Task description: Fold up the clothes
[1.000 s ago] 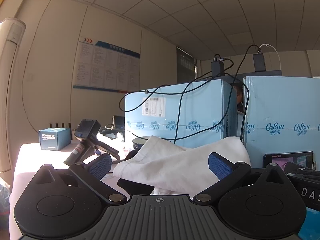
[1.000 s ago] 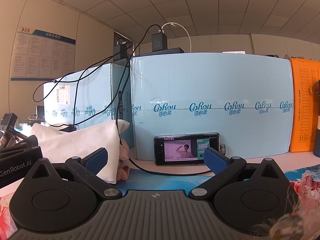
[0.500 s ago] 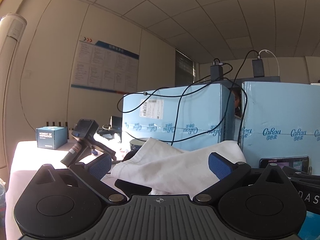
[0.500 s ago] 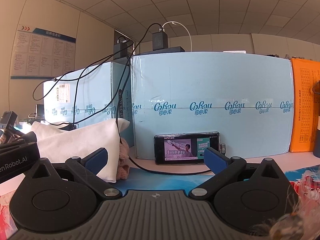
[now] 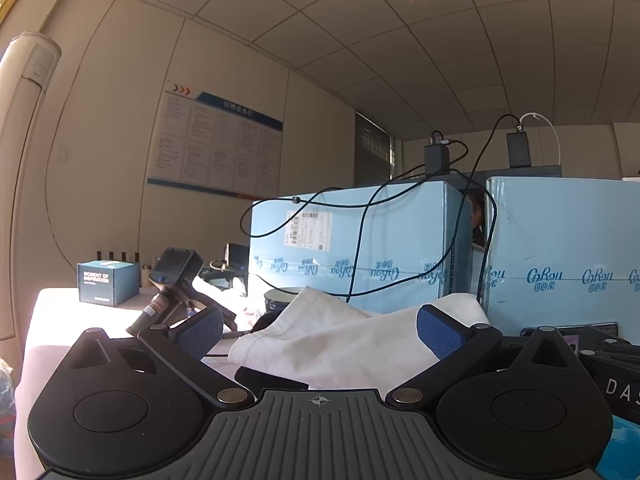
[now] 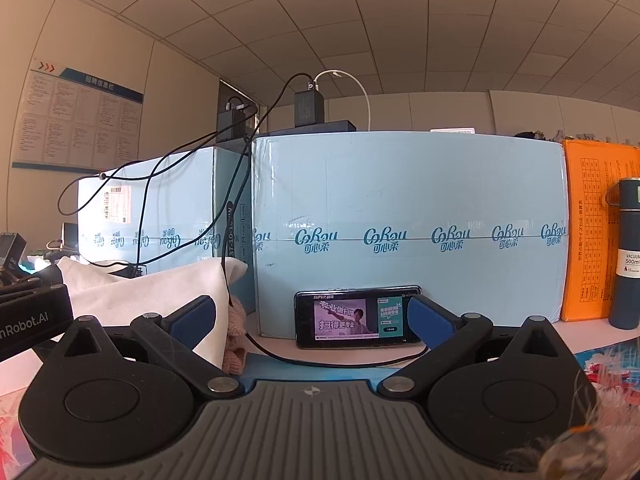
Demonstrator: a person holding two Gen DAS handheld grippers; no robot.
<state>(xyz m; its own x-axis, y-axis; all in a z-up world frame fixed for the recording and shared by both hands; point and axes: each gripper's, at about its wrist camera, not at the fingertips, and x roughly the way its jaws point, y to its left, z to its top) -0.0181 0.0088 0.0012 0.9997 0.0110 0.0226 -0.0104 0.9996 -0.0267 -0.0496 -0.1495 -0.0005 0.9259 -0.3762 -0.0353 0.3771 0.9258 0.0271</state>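
Note:
A crumpled white garment [image 5: 340,340] lies heaped on the table straight ahead of my left gripper [image 5: 320,330], whose blue-padded jaws stand open with nothing between them. The same white garment [image 6: 152,296] shows at the left of the right wrist view, with a pink fuzzy piece [image 6: 236,336] at its near edge. My right gripper [image 6: 312,320] is open and empty, facing a phone [image 6: 356,316] to the right of the cloth. Both grippers sit low, close to the table.
Two large light-blue boxes [image 6: 400,232] wall off the back, with chargers and black cables [image 6: 240,168] draped over them. A handheld device [image 5: 172,284] and a small dark box [image 5: 106,282] stand at left. An orange box [image 6: 592,232] and dark bottle [image 6: 626,256] stand at right.
The left wrist view has tilted up slightly, so boxes and garment sit lower in frame. The right gripper has hardly moved; only the phone's screen picture changed.

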